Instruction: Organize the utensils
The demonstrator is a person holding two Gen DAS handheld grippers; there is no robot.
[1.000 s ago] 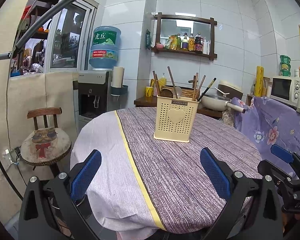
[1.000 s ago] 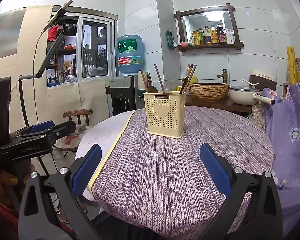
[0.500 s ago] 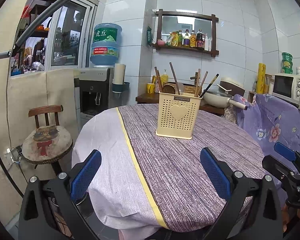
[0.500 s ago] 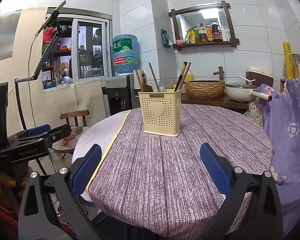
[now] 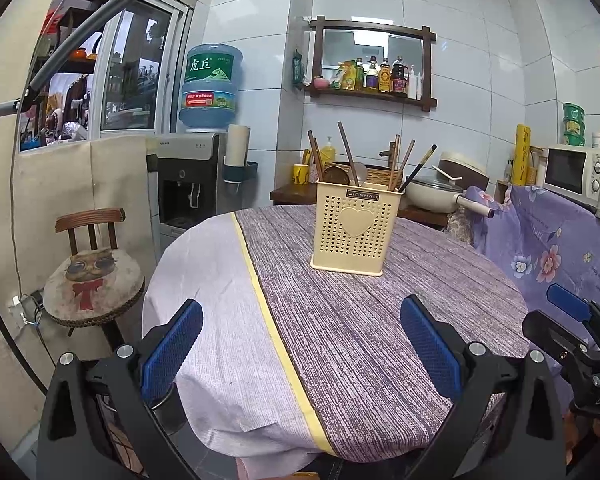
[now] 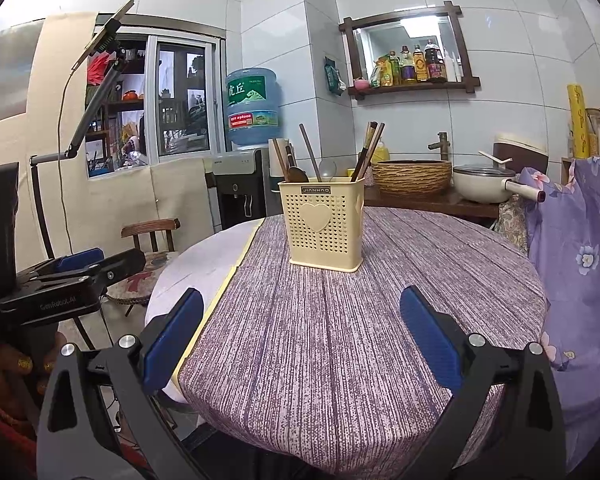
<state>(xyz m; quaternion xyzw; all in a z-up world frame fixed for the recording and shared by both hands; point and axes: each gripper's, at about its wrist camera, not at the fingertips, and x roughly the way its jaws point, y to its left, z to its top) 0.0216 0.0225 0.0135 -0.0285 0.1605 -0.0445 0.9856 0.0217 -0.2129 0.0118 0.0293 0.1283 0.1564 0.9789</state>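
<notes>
Cream utensil holder [image 5: 352,232] upright on purple-clothed table [image 5: 380,340], chopsticks [image 5: 416,168] inside, left gripper [image 5: 300,344] and right gripper [image 6: 300,340] wide, empty

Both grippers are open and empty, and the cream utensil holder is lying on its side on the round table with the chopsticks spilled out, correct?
Not quite. The utensil holder stands upright on the table, with chopsticks and spoons still standing inside it, as both wrist views show. The rest holds: the left gripper and right gripper are open and empty.
</notes>
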